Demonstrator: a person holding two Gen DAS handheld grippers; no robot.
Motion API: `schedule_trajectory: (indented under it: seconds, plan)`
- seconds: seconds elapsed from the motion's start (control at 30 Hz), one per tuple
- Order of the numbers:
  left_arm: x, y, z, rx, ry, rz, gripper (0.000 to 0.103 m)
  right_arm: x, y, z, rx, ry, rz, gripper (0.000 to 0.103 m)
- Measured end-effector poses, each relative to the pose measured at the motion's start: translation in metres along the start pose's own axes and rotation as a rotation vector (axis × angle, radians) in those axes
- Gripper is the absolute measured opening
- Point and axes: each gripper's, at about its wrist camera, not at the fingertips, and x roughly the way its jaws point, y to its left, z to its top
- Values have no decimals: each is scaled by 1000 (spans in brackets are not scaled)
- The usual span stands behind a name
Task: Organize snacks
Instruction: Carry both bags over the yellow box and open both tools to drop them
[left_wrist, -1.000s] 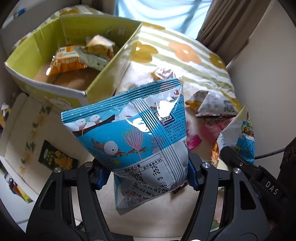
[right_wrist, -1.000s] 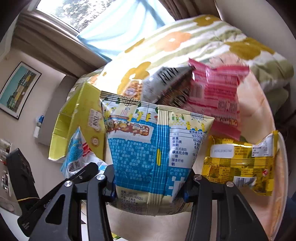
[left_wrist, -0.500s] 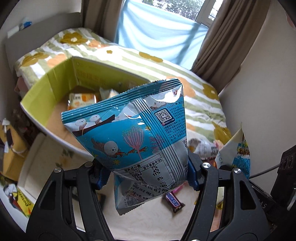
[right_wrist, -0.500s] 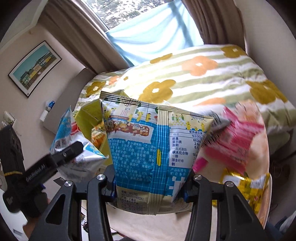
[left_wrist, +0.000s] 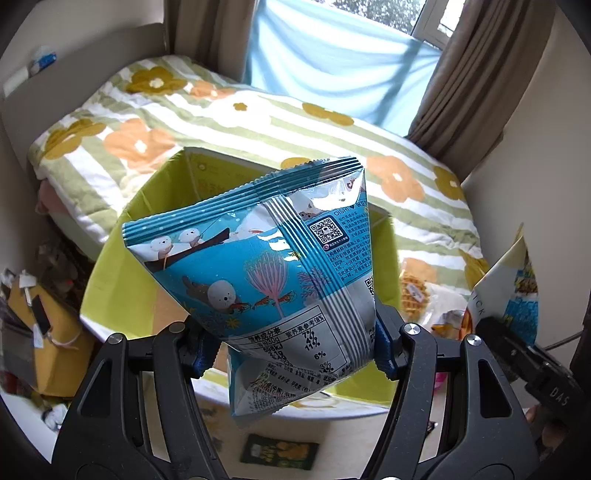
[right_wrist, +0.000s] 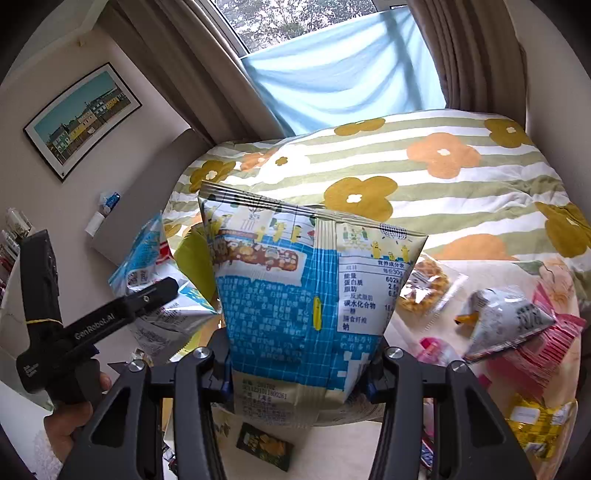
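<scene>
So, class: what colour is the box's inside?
Lime green box, clearest in the left wrist view.

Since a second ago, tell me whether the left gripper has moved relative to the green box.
Yes. The left gripper, jaws clamped on the seal bag, has swung over: the green box, earlier up-left of the bag, now sits directly behind it.

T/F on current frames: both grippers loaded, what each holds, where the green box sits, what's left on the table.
1. The left gripper is shut on a blue seal-print bag. True.
2. The right gripper is open and holds nothing. False: it is shut on a blue-and-cream snack bag.
3. The green box lies behind the left gripper's bag. True.
4. No snacks are left on the table. False: a pink packet, a grey packet and a yellow packet lie there.
</scene>
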Motion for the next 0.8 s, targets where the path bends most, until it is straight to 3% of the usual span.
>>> schedule_trajectory:
  seconds: [0.3, 0.53, 0.57, 0.67, 0.8]
  plan:
    - [57, 61, 19, 60, 114, 22, 63, 64, 42, 12, 12, 57, -28, 46]
    - [74, 77, 19, 179, 156, 9, 63, 98, 62, 4, 40, 107, -74, 46]
    - [72, 77, 19, 193, 152, -6, 68, 100, 63, 3, 41, 114, -81, 46]
    - [64, 73, 14, 279, 109, 40, 102, 103, 66, 1, 36, 128, -95, 46]
    - [59, 77, 8, 327, 95, 28, 103, 105, 65, -1, 14, 145, -121, 46]
